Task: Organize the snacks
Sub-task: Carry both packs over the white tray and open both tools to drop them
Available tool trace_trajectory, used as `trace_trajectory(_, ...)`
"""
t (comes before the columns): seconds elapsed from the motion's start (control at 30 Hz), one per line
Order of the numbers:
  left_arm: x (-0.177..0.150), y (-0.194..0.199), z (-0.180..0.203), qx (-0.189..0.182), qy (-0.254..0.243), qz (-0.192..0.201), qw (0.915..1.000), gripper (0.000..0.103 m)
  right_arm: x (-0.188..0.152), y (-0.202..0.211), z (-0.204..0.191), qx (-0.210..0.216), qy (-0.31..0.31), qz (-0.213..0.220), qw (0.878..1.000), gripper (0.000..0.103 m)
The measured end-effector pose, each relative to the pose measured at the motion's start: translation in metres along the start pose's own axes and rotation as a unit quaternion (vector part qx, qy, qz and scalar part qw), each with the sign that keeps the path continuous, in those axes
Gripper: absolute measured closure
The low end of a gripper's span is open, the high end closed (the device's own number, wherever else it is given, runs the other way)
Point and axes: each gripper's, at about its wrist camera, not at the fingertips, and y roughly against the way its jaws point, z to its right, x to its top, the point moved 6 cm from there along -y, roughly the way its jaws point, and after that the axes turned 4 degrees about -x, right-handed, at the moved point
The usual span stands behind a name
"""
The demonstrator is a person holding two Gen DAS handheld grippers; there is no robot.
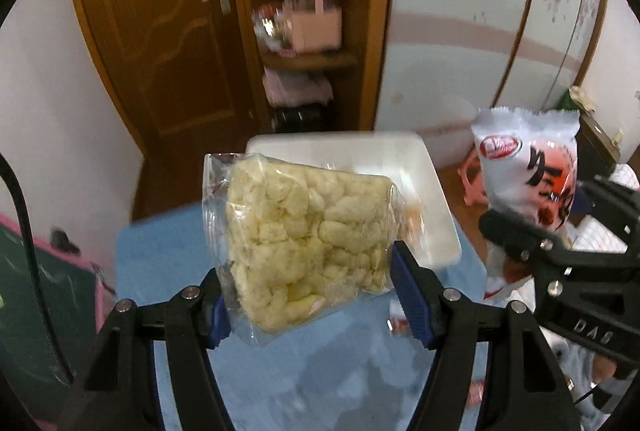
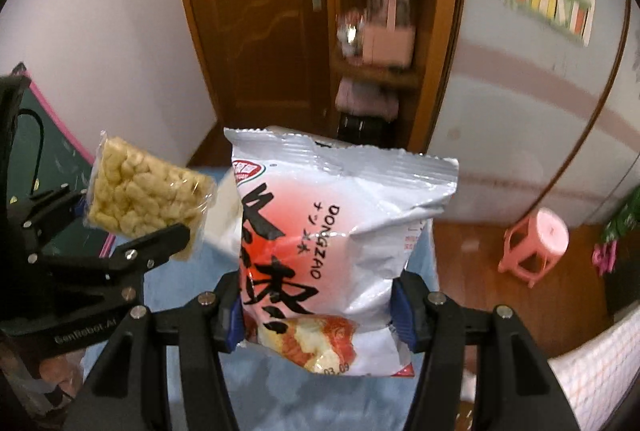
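Note:
My left gripper [image 1: 310, 295] is shut on a clear packet of yellow puffed snack [image 1: 304, 243] and holds it in the air above the blue table [image 1: 160, 255], in front of a white tray [image 1: 436, 199]. The packet also shows in the right wrist view [image 2: 140, 195], with the left gripper [image 2: 120, 227] under it. My right gripper [image 2: 316, 315] is shut on a white and red snack bag [image 2: 332, 243] printed DONGZAO, held upright. In the left wrist view that bag [image 1: 528, 175] is to the right, in the right gripper [image 1: 536, 231].
A small red and white wrapper [image 1: 398, 323] lies on the table. Behind stand a wooden door [image 1: 160, 31], open shelves [image 1: 308, 55], a pink stool [image 2: 536, 243] on the wooden floor and a green board with a pink frame [image 1: 44, 295].

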Motion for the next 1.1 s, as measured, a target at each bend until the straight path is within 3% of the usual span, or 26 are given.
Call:
trace_trajectory(0.17,0.05,0.0,-0.011,0.032,-0.011,0.039,0.9987,0.036,0.047,-0.009,0.009,-0.023,0.005,0.032,0.999,0.045)
trace_trajectory(0.4,0.08,-0.034,-0.017,0.046,-0.004,0.031,0.9984,0.036,0.072,-0.05,0.026,-0.034,0.0,0.019,0.999,0.044)
trace_trajectory(0.63,0.075,-0.065,-0.01,0.056,-0.002,0.012,0.9984,0.034,0.06,-0.072,0.027,-0.024,-0.004,-0.003,1.0,0.043)
trace_trajectory(0.73,0.078,-0.071,-0.012,0.051,0.014,0.006,0.9986,0.024,0.057,-0.079,0.03,-0.022,-0.002,-0.01,1.0,0.04)
trace_trajectory(0.93,0.077,-0.062,-0.017,0.06,0.026,0.018,0.9977,0.011,0.052,-0.08,0.035,-0.011,-0.004,-0.008,1.0,0.032)
trace_trajectory(1.1,0.072,-0.053,-0.018,0.068,0.024,0.022,0.9971,0.011,0.049,-0.074,0.034,-0.004,-0.012,-0.004,1.0,0.028)
